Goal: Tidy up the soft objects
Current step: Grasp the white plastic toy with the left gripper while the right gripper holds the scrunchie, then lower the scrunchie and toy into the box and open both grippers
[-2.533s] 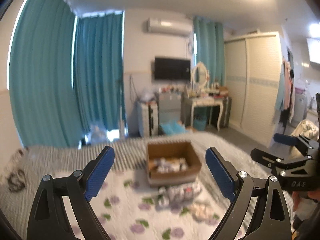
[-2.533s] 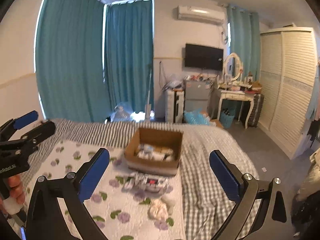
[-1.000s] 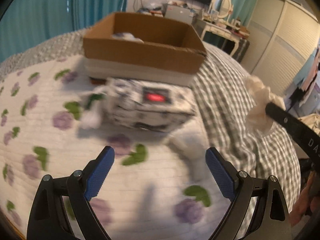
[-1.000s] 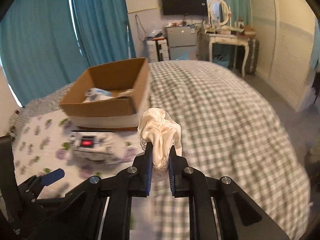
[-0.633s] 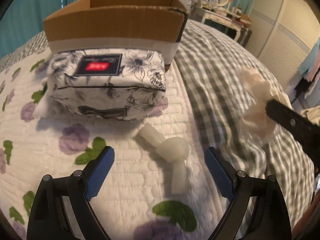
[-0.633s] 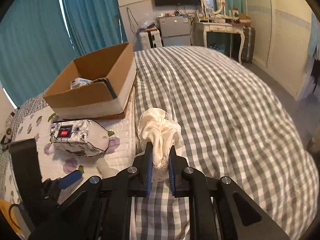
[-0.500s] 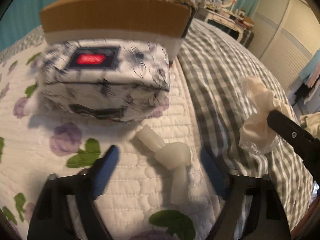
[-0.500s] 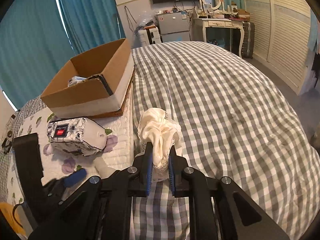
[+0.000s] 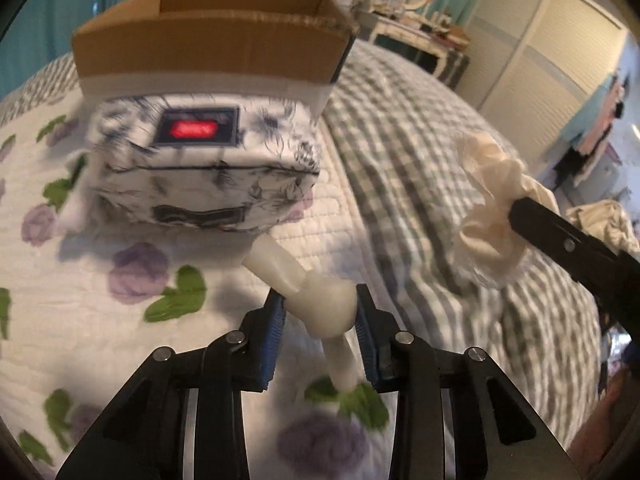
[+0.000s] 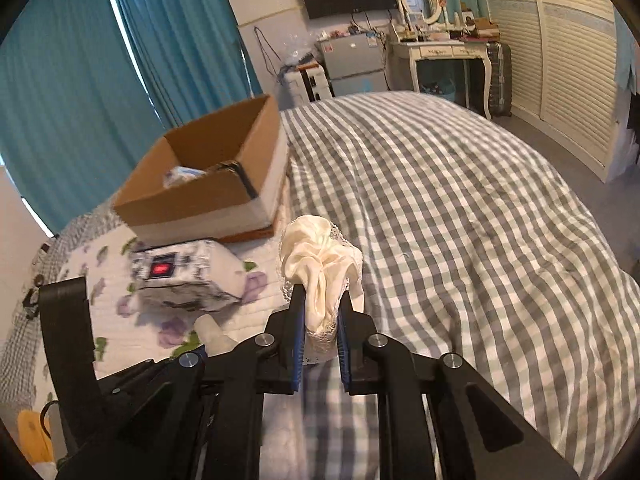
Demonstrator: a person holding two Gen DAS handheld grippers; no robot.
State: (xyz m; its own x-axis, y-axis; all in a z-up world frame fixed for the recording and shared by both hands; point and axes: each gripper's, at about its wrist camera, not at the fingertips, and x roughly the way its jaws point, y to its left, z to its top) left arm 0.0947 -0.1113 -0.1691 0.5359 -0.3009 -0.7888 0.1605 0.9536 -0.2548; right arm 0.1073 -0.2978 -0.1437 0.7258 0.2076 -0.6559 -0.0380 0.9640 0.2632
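Note:
My left gripper (image 9: 320,316) is shut on a knotted white sock (image 9: 320,304) that lies on the floral quilt (image 9: 100,300). Just beyond it sits a black-and-white floral pouch (image 9: 204,164) with a red label, in front of an open cardboard box (image 9: 212,48). My right gripper (image 10: 320,320) is shut on a cream lace-edged cloth (image 10: 320,268) and holds it above the bed. That cloth also shows at the right in the left wrist view (image 9: 492,216). The box (image 10: 208,176) holds several soft items, and the pouch (image 10: 180,280) lies before it.
A grey checked bedspread (image 10: 460,220) covers the right half of the bed. Teal curtains (image 10: 80,72), a dressing table (image 10: 448,56) and a louvred wardrobe (image 10: 560,60) stand beyond the bed. A pile of clothes (image 9: 604,220) lies off the bed's right side.
My left gripper dropped to the quilt, moved onto the knotted sock and closed on it. My right gripper kept its hold on the cream cloth and drifted slightly.

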